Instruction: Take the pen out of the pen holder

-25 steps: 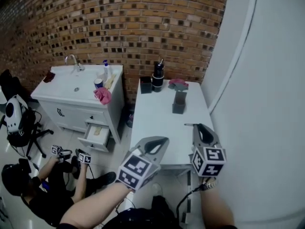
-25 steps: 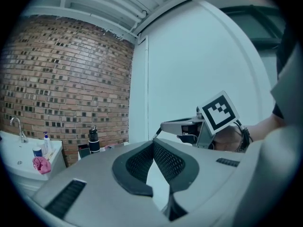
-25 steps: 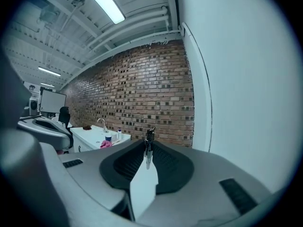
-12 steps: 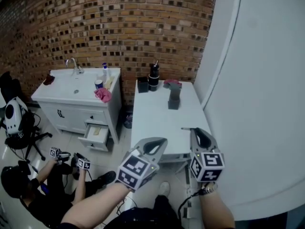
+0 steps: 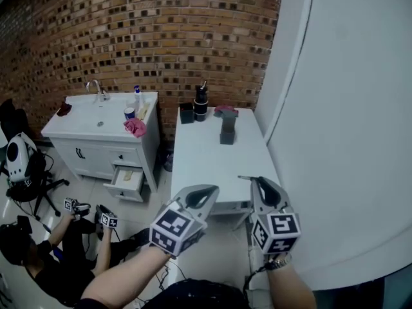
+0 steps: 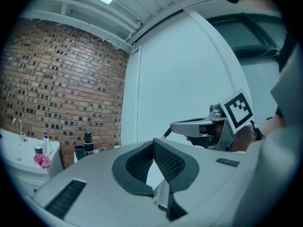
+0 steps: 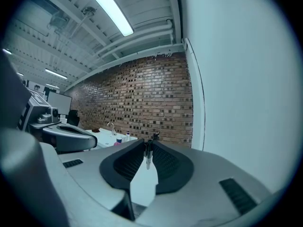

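Between the tips of my right gripper point(image 5: 253, 180) sits a thin dark pen point(image 5: 244, 177), poking out to the left; the right gripper view shows the pen point(image 7: 148, 159) pinched upright between the pads. The gripper is shut on it, in the air just in front of the white table's point(image 5: 215, 166) near edge. The dark pen holder point(image 5: 227, 129) stands far back on that table. My left gripper point(image 5: 207, 192) hovers to the left of the right one, shut, with nothing in it; in its own view the pads point(image 6: 161, 157) meet at the tip.
A black bottle point(image 5: 201, 102), a black box point(image 5: 187, 112) and a pink cloth point(image 5: 225, 110) stand at the table's back. A sink cabinet point(image 5: 103, 118) with an open drawer point(image 5: 125, 180) stands left. A person point(image 5: 38, 262) sits on the floor. A white wall point(image 5: 347, 140) lies close on the right.
Both grippers have drawn back from the table towards me, the pen still in the right one. The table and pen holder now lie farther off.
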{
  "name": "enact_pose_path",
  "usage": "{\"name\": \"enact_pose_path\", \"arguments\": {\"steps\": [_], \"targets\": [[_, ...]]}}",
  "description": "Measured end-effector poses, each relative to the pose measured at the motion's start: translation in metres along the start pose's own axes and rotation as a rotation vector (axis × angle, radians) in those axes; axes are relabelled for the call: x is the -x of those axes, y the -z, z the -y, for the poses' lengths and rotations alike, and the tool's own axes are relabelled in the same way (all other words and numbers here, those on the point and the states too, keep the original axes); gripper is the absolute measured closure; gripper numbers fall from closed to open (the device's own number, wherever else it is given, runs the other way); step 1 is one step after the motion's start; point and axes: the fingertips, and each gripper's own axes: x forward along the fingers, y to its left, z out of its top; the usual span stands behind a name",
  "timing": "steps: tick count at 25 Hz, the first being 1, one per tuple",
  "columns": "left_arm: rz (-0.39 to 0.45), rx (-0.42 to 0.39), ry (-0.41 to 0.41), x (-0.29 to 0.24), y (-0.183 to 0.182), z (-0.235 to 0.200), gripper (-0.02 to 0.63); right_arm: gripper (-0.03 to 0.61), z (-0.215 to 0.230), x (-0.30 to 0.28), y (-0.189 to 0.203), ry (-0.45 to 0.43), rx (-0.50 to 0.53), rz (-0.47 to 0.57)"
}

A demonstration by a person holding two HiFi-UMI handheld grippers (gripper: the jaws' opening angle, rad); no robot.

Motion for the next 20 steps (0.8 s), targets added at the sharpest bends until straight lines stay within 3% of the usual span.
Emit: {"name": "enact_pose_path", "arguments": {"steps": [6,20], "targets": [[0.015,0.002,-0.014,-0.012,-0.003,0.028,0.611,0.509,0.017,0.025,-0.002,-0.050,-0.003,0.008],[0.029,-0.083,-0.113,-0.018,-0.023,0.121,0.611,0.509,0.047,0.095,-0.004,-0.181,-0.051,0.042]]}}
